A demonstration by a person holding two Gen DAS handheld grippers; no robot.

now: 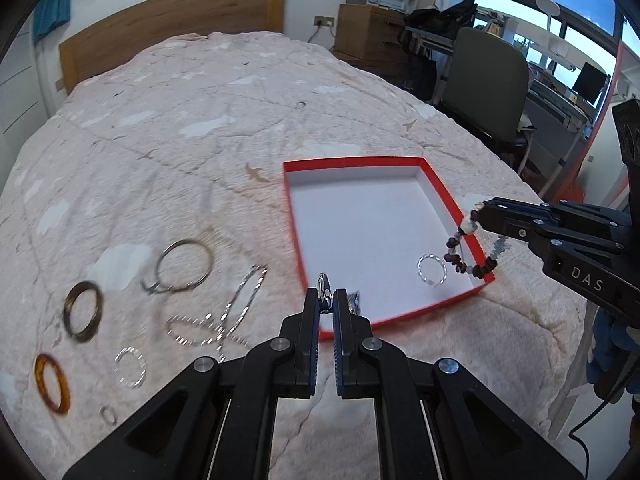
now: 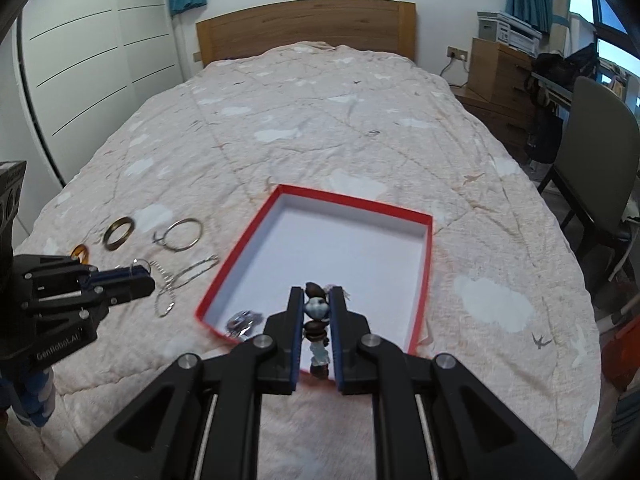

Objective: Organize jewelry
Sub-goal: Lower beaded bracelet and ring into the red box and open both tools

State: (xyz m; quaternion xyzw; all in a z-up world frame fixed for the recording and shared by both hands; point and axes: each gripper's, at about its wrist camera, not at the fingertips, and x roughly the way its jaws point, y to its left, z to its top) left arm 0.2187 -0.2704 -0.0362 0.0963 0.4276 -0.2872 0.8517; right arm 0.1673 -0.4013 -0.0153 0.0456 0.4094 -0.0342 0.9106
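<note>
I carry one piece in each claw so that both can go into the shallow red cardboard box with the white floor (image 1: 362,232), which lies open on the pale pink quilted bedspread (image 1: 192,128). My left gripper (image 1: 326,300) is clamped on a small silver ring (image 1: 324,290), pinched edge-on at the very fingertips, just above the near rim of the box. My right gripper (image 2: 316,312) is clamped on a beaded bracelet of brown and pale blue stones (image 1: 472,258); I hold it by a few beads so the loop hangs free over the box's right wall. Both claws slant downward toward the box floor, where a thin silver bangle (image 1: 431,269) already lies. The loose pieces wait on the bedspread to the left: a silver chain (image 1: 224,320), a bronze bangle (image 1: 83,310), an amber bangle (image 1: 52,383).
</note>
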